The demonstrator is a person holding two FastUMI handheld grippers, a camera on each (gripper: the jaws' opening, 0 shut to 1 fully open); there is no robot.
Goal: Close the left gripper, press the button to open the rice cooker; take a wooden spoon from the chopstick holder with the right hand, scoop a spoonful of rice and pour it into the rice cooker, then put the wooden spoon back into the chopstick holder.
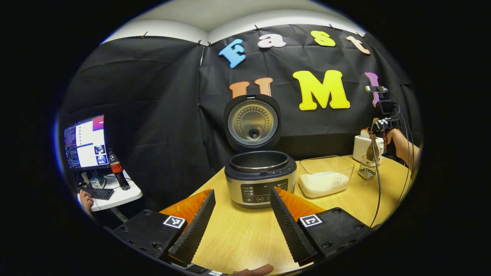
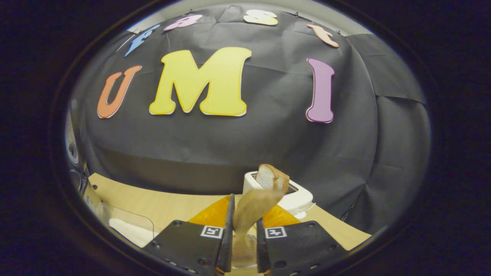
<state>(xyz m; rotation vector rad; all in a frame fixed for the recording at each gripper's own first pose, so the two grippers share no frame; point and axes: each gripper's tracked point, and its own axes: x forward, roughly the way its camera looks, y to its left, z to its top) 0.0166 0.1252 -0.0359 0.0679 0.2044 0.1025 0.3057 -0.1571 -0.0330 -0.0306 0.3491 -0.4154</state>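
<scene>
On the wooden table, the rice cooker stands with its lid raised upright, the perforated metal inner face turned toward the left gripper view. The inner pot is exposed; its control panel faces the camera. Just to the right of the cooker sits a clear container of rice, the white grain lying low in its base.

The left gripper hovers low over the table in front of the cooker, its fingers spread wide apart and holding nothing.

Toward the far right of the table, the wire chopstick holder stands in front of a white toaster. The right gripper is held above the holder by a hand, forearm extending in from the right edge, with a cable hanging down from it.

In the right gripper view, the right gripper has its fingers close together, clamped on the wooden spoon. The spoon is light brown and blurred; its long axis runs roughly upright, with the broad bowl end up, leaning slightly to the right, and the handle passing down between the fingers. Beyond it, the toaster carries a slice of bread standing in its slot. The rice container shows at lower left.

At far left in the left gripper view, a monitor, a bottle and a keyboard occupy a small side table.
</scene>
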